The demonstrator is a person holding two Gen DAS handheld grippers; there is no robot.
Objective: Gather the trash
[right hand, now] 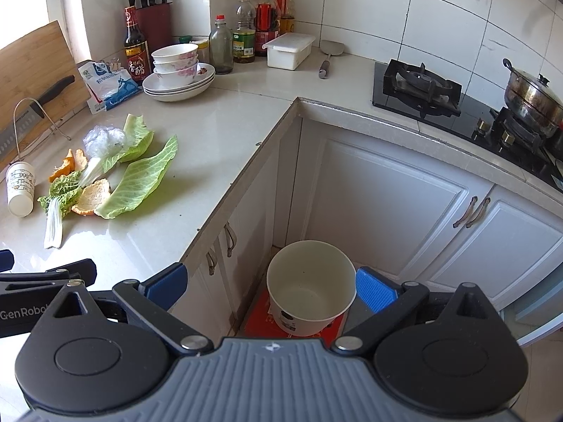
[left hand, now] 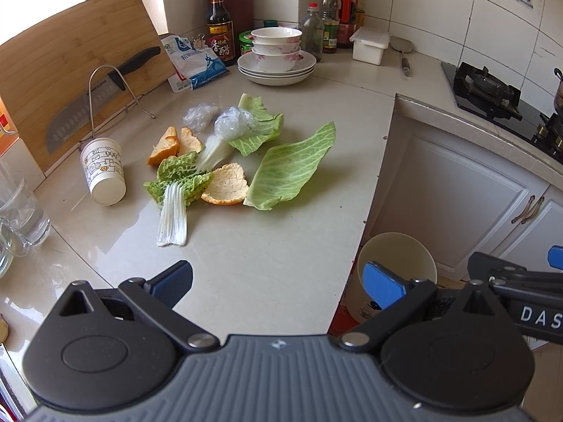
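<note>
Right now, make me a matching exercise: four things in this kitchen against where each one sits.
Things:
1. paper cup
2. trash bin
3. steel pot
4. stacked bowls

Places:
A. on the floor by the cabinets
B. on the plates by the bottles
C. lying on its side by the scraps
D. on the gas stove

Pairs: 1-C, 2-A, 3-D, 4-B

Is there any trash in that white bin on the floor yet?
No, in the right wrist view the bin shows a bare white inside, and the scraps still lie on the counter.
</note>
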